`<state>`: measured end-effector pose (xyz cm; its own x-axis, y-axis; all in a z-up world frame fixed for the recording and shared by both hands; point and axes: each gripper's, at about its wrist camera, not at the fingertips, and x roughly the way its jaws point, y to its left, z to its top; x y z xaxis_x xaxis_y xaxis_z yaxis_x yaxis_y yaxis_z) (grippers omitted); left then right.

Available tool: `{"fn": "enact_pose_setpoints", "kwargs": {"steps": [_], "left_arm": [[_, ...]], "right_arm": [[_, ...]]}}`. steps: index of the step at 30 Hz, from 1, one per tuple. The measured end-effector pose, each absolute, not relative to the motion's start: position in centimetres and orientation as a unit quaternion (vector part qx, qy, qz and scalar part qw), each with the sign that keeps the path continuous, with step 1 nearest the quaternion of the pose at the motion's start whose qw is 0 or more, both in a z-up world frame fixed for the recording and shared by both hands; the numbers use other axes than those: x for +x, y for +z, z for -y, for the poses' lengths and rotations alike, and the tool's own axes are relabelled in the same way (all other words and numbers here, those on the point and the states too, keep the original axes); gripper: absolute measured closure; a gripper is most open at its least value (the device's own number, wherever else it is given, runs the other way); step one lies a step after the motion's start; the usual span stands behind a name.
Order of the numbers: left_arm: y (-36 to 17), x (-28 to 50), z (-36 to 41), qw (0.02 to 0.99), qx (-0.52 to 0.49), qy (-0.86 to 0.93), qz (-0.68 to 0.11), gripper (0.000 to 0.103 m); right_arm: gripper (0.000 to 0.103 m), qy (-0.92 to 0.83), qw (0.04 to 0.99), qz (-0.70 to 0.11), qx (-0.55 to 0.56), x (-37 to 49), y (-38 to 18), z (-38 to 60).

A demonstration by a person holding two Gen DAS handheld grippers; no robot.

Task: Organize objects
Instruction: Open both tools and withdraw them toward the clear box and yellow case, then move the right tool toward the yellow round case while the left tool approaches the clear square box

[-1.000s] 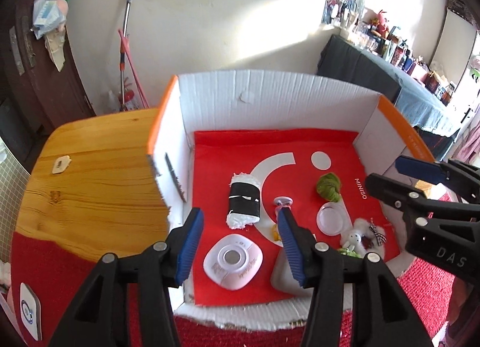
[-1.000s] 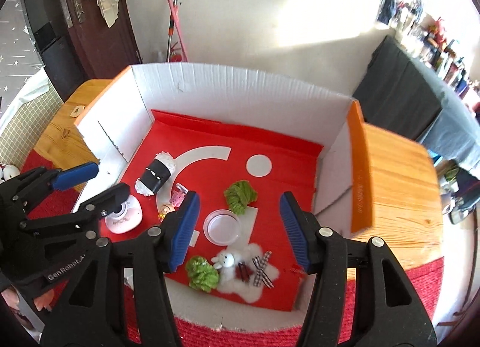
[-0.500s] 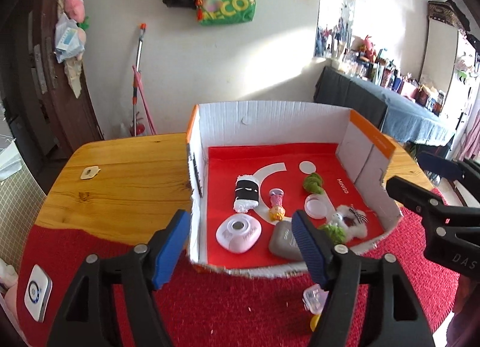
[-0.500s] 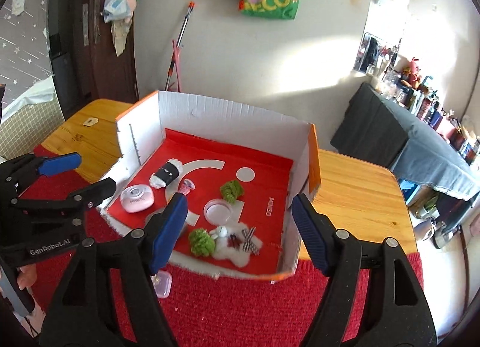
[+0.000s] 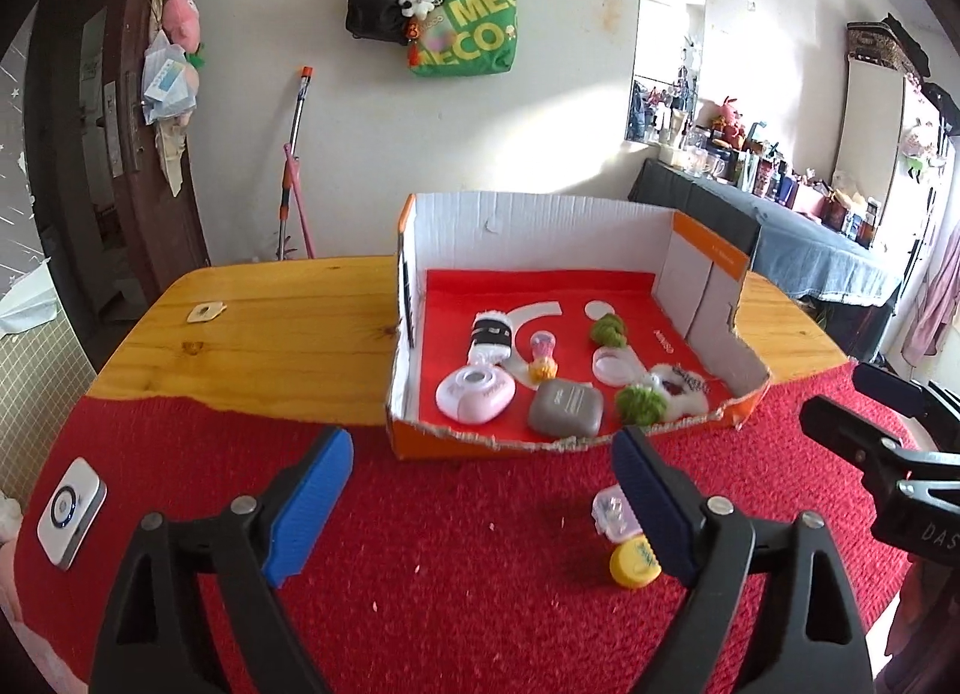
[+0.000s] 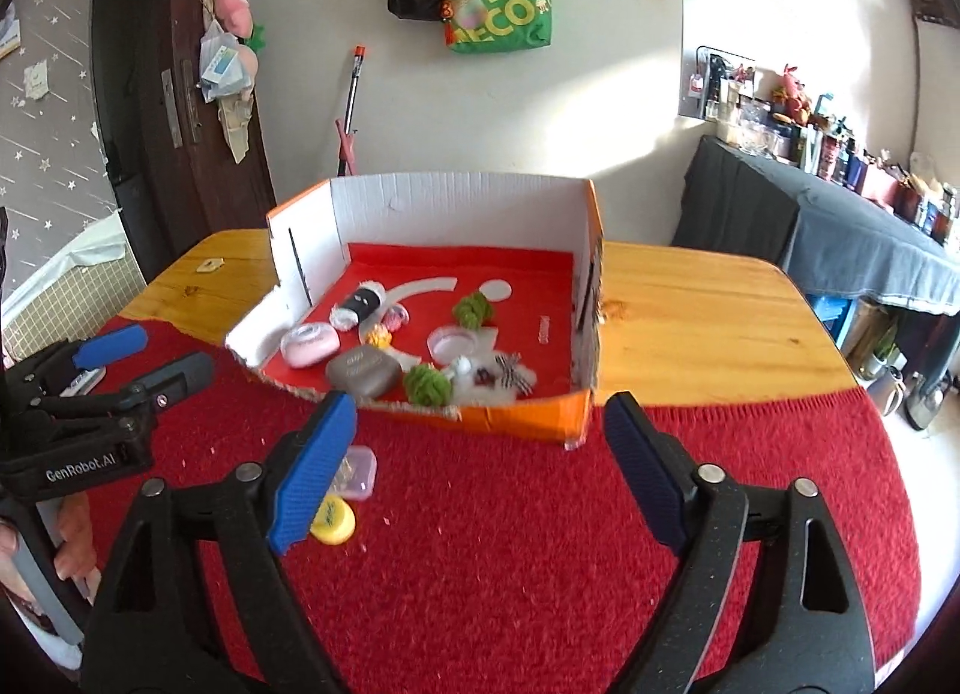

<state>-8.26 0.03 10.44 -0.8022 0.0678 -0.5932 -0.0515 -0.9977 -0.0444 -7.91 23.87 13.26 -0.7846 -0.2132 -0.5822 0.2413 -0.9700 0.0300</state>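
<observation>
Left tool [image 5: 480,505] and right tool [image 6: 474,472] have both just been spreading their jaws, now gaping wide, gripping nothing, touching nothing. Both are hovering over the red mat [image 5: 480,574] on the worktop, short of the cardboard box [image 5: 540,226] holding the small objects. A yellow cap [image 5: 630,565] and clear case [image 5: 609,511] are sitting on the mat outside it.

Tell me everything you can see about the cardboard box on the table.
The cardboard box is an open-topped corrugated tray, orange outside, white inside, with a red printed floor. Its near wall is cut low with a ragged edge; the other three walls stand higher. It rests partly on the wooden table, partly on the red cloth. Inside lie small things, among them a pink case, a grey case and green pompoms. No gripper touches it.
</observation>
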Motion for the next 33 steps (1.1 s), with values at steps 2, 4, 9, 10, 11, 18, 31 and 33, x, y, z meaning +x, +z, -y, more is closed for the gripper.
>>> {"fn": "enact_pose_setpoints", "kwargs": {"steps": [2,4,9,10,11,18,31,33], "left_arm": [[9.9,-7.8,0.0,0.032,-0.315,0.948,0.017,0.012],[9.3,-7.3,0.1,0.032,-0.320,0.947,0.023,0.011],[7.4,-6.6,0.2,0.028,-0.334,0.942,0.025,0.008],[6.9,-6.5,0.2,0.027,-0.340,0.940,0.023,0.008],[6.2,-6.6,0.1,0.028,-0.348,0.937,0.022,0.008],[3.0,-6.9,0.1,0.035,-0.396,0.917,0.031,0.008],[2.5,-7.3,0.5,0.037,-0.415,0.909,0.029,0.008],[2.5,-7.4,0.7,0.036,-0.415,0.909,0.026,0.008]], "right_arm": [[0.016,-0.944,0.117,-0.023,0.307,-7.5,12.6,-23.9],[0.016,-0.942,0.117,-0.019,0.314,-7.2,11.7,-24.0],[0.016,-0.935,0.118,-0.016,0.334,-6.6,9.6,-23.9],[0.016,-0.932,0.120,-0.014,0.341,-6.6,9.1,-23.9],[0.016,-0.929,0.121,-0.011,0.348,-6.7,8.5,-23.9],[0.016,-0.915,0.121,-0.014,0.385,-6.7,5.7,-23.4],[0.016,-0.907,0.132,-0.012,0.399,-7.0,5.3,-22.8],[0.016,-0.905,0.137,-0.015,0.402,-7.1,5.2,-22.4]]}}
